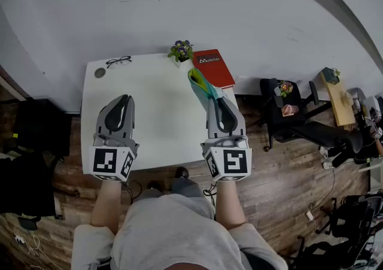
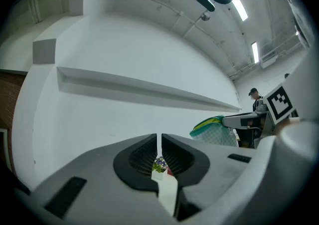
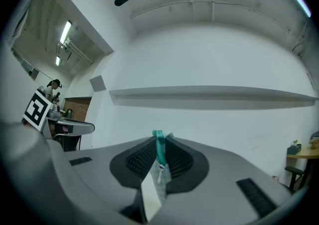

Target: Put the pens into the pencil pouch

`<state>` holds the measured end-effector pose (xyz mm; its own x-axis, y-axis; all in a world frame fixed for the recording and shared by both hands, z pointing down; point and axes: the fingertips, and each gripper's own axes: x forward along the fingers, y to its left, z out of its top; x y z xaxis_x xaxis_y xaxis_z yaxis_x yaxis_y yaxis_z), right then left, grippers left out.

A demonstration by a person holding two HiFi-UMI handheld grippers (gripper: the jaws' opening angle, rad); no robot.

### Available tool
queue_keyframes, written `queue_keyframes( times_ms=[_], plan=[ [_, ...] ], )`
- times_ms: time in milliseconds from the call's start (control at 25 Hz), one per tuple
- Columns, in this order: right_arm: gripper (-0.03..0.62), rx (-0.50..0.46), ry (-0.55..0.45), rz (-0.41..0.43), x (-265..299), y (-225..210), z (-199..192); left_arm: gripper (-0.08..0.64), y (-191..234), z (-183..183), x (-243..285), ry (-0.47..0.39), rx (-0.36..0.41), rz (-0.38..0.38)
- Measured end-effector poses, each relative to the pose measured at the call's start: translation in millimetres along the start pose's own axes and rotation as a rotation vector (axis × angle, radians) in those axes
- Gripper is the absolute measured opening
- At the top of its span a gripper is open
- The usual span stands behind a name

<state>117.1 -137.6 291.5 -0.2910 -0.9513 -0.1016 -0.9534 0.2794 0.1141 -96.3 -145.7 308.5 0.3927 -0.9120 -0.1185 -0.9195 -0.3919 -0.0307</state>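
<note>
**Operator:** Where's the pencil pouch just now?

**Coach:** It's off the desk, lifted above the far right corner. Your right claw is pinched on its teal edge, and the right gripper view shows that strip squeezed between the pads.

**Operator:** And my left claw?

**Coach:** It's drawn in to a thin slit with nothing in it. It hangs over the desk's left half, well apart from the pouch.

**Operator:** I can't find the pens.

**Coach:** Neither can I; no view shows one. Along the desk's far edge you have only the glasses, a small flower pot and a red book. I can't tell whether any pens are already inside the pouch.

**Operator:** So how do I do this part well?

**Coach:** You hold only a thin bit of fabric, so I'd expect the pouch to swing or slip if you hurry. Lower it onto the bare middle of the desk, away from the flower pot. Turn the mouth toward your left claw and hold the edge up so it gapes. Spread the left claw before you reach for a pen.
</note>
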Motion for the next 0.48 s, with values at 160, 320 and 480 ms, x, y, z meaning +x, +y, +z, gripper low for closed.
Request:
queue_keyframes(
  times_ms=[160,320,480],
  plan=[
    [0.067,-0.001,-0.005,-0.011,-6.8,2.9,2.4,0.048,0.0,1.3,-4.1,-0.004,-0.011,-0.007],
    [0.067,-0.003,-0.010,-0.021,-12.8,4.3,5.3,0.049,-2.2,3.4,-8.0,-0.005,-0.008,-0.016],
    [0.067,-0.010,-0.015,-0.022,-17.6,7.2,8.2,0.048,-3.8,4.7,-12.6,-0.007,-0.005,-0.021]
  ],
)
